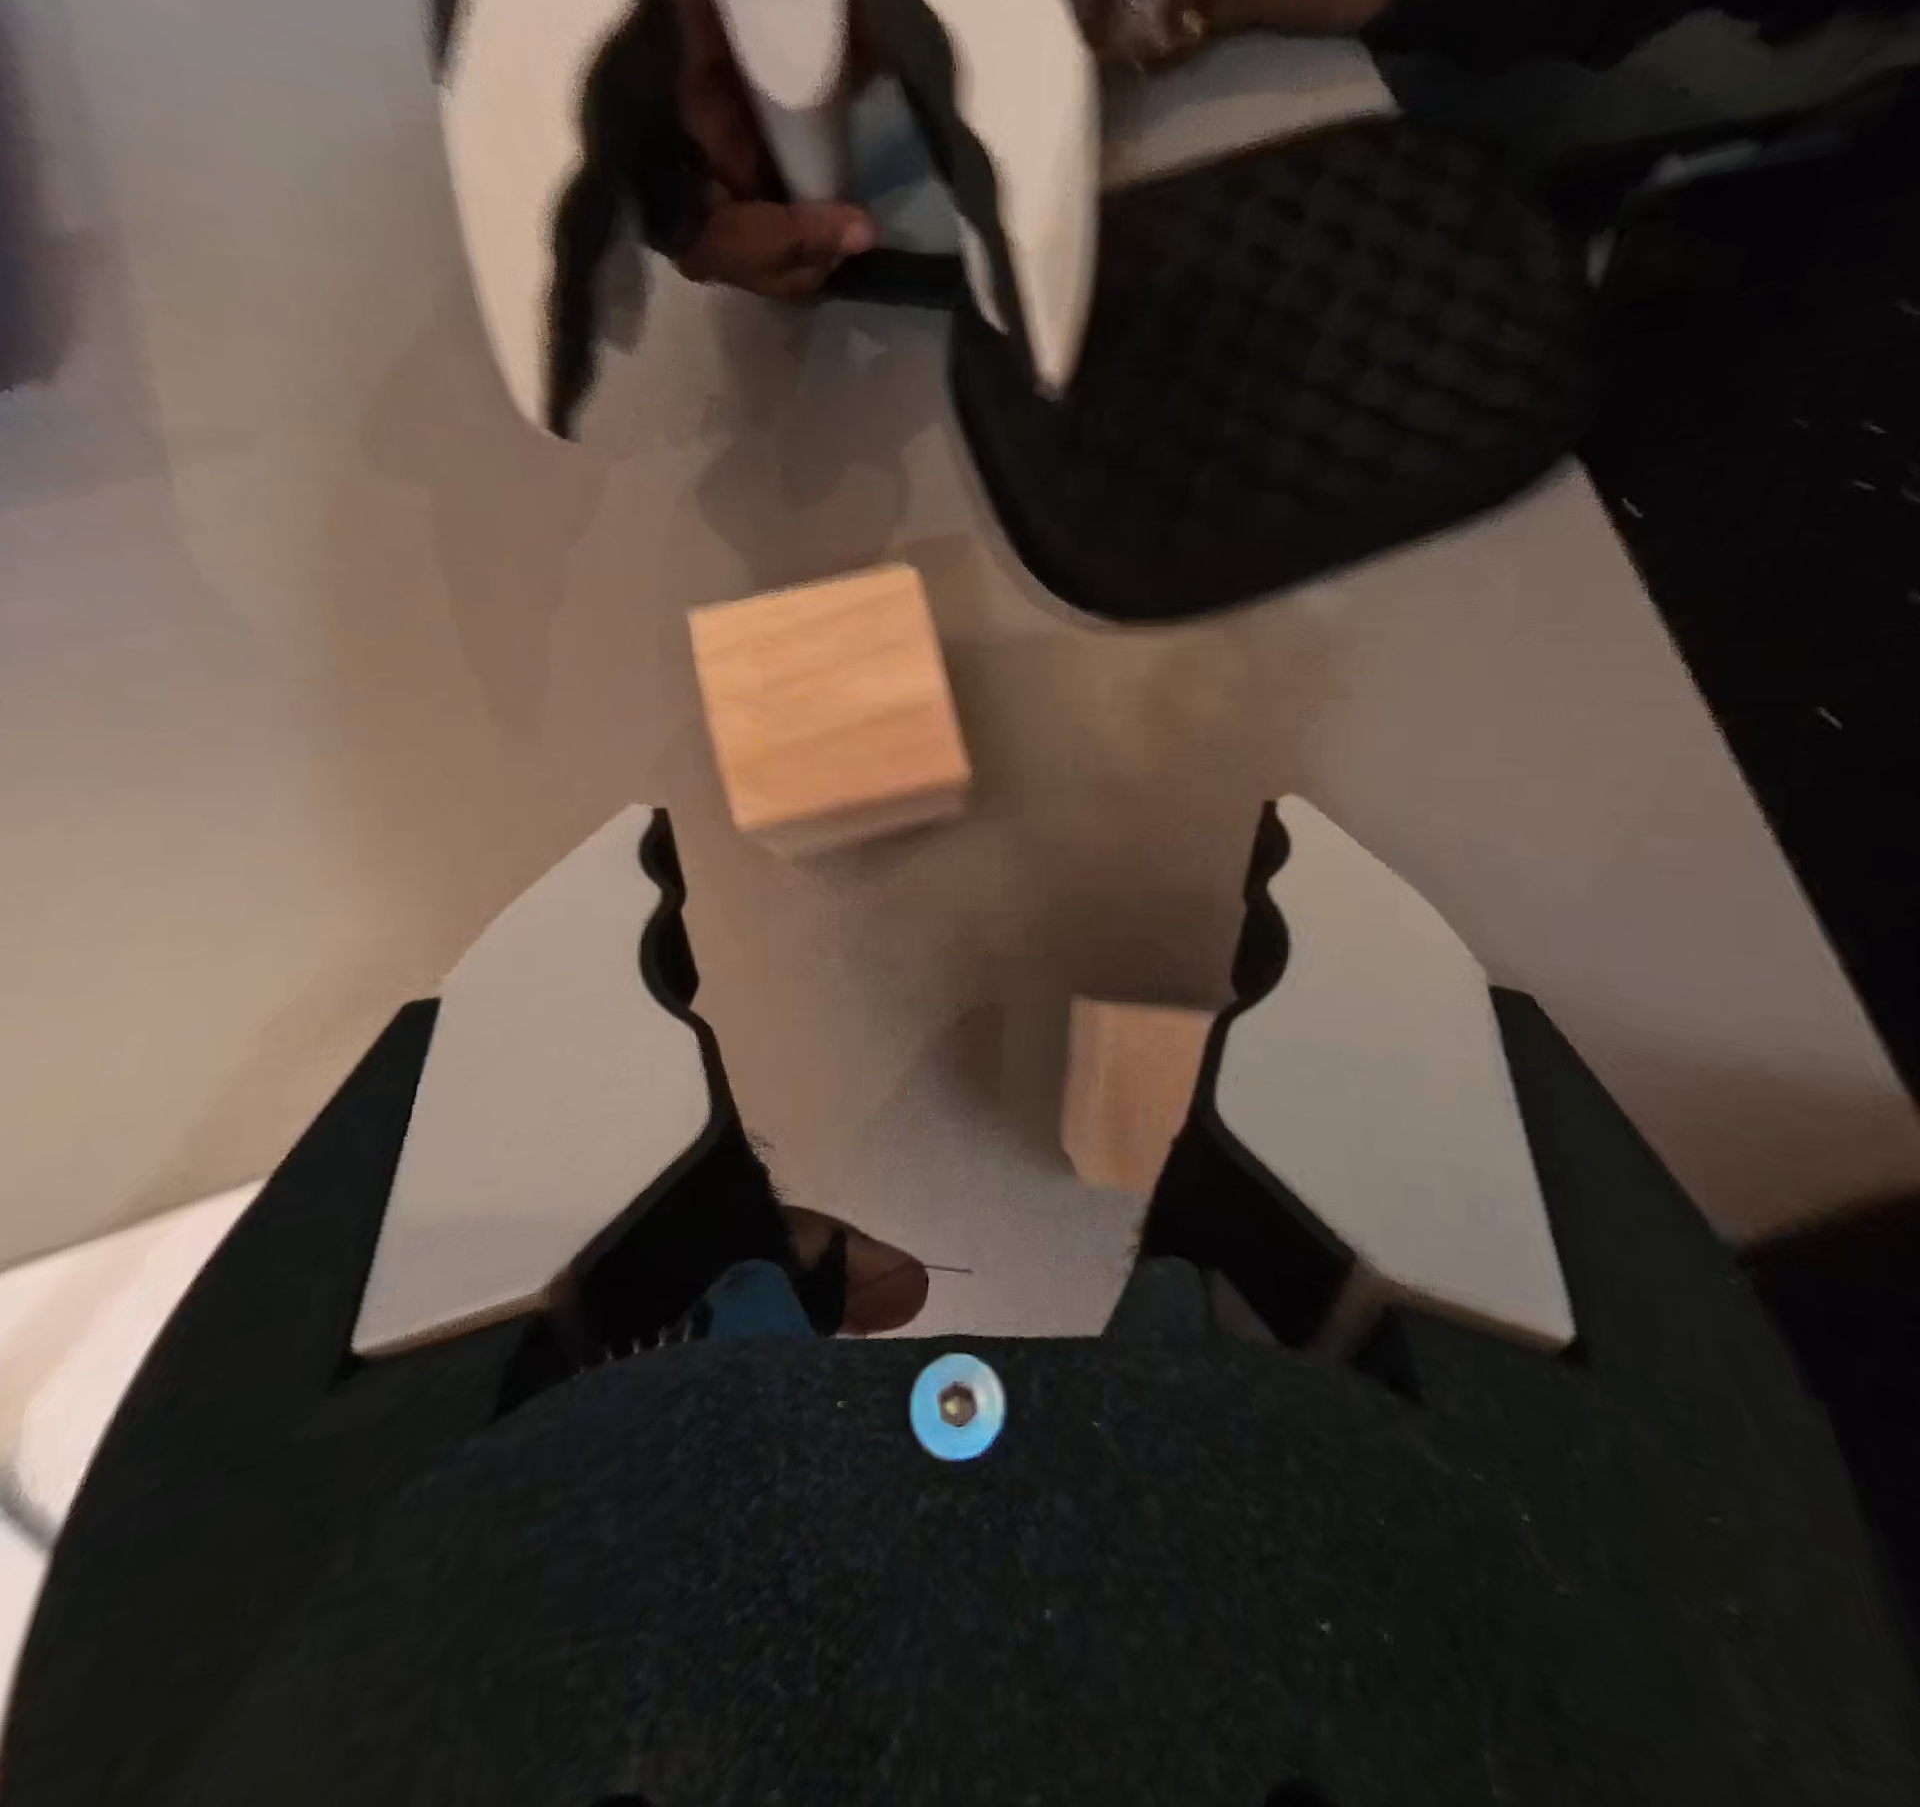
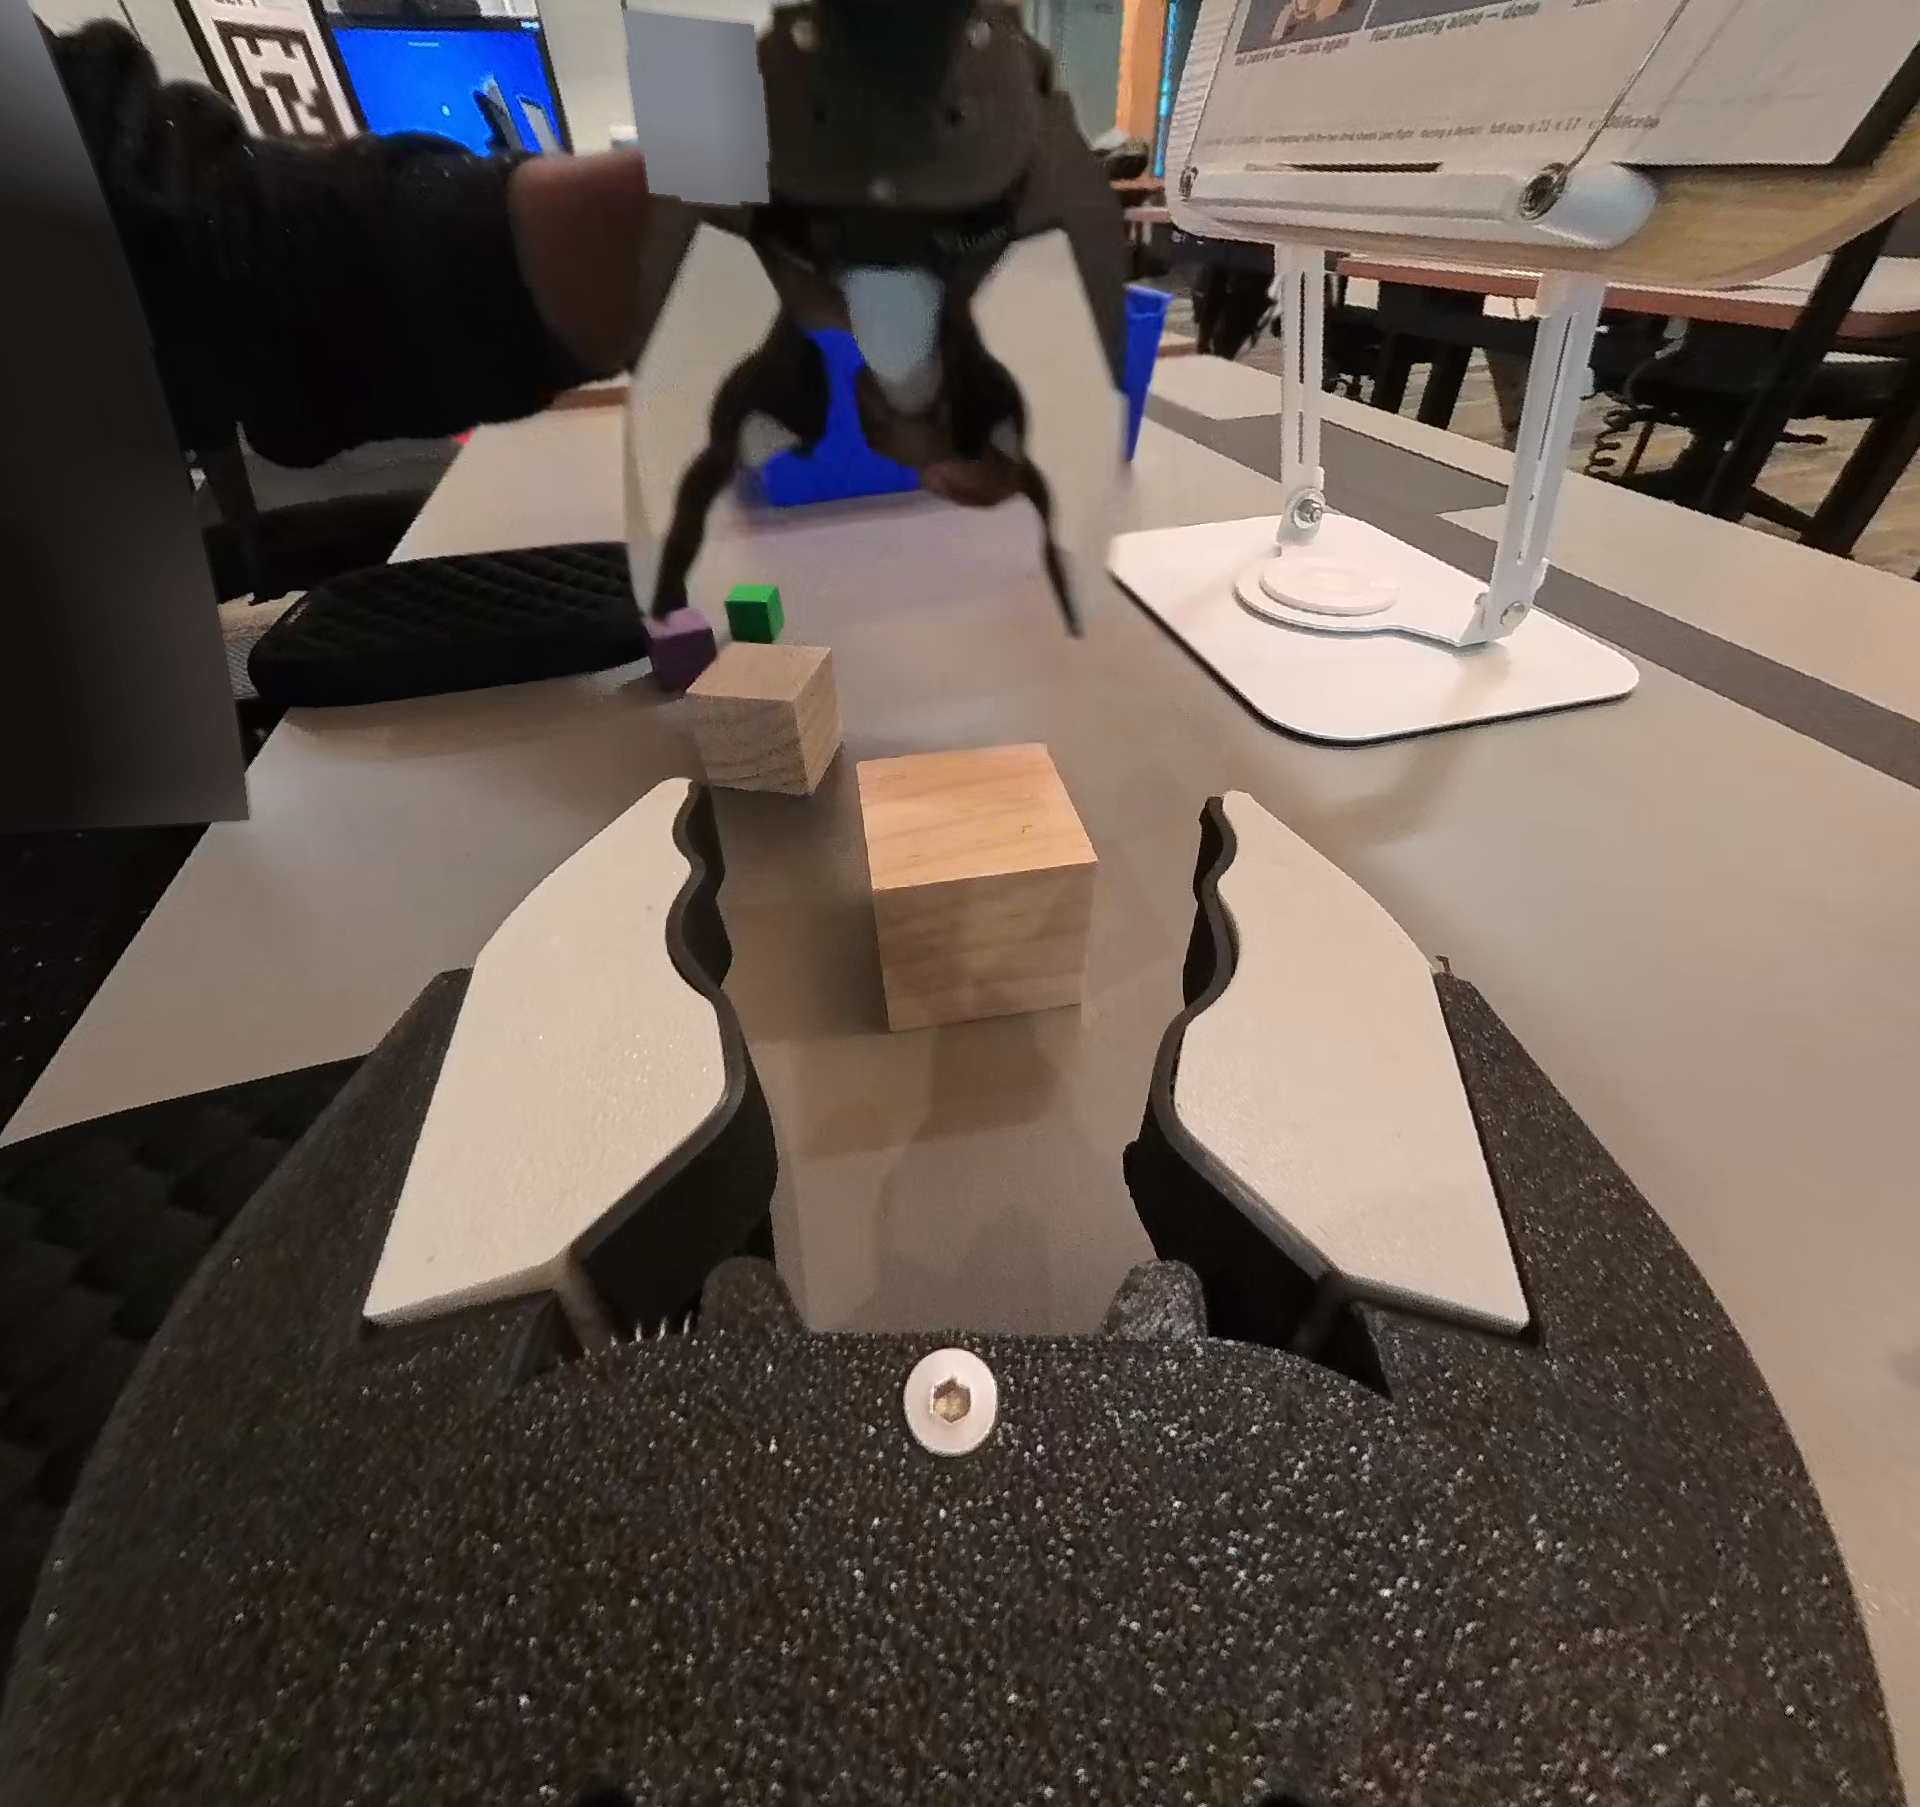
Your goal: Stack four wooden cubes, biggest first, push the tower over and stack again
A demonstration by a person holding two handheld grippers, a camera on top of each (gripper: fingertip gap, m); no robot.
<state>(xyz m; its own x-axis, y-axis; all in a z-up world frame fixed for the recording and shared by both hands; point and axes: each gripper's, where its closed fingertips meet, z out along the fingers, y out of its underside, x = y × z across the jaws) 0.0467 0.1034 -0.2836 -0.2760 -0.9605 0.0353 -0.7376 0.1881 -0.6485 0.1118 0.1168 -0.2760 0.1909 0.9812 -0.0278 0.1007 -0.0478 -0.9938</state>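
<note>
Both of your hand-held grippers are wide open, holding nothing. Right hand-held gripper [image 2: 956, 812] frames the near block [image 2: 977, 884] at 12 o'clock, pads clear. Second block [image 2: 769, 718] sits on the counter [image 2: 1351, 874] at 11 o'clock. Left hand-held gripper [image 1: 961, 812] hovers above. Nothing stacked.

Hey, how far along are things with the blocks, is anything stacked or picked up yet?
Done: nothing is stacked. The nearer wooden cube and farther wooden cube stand apart on the table, with the purple cube and green cube loose behind them.
In hand: nothing. The right gripper is open around the nearer cube without touching it, and the left gripper hovers open.
Left: all four blocks lie ungrasped.
</note>
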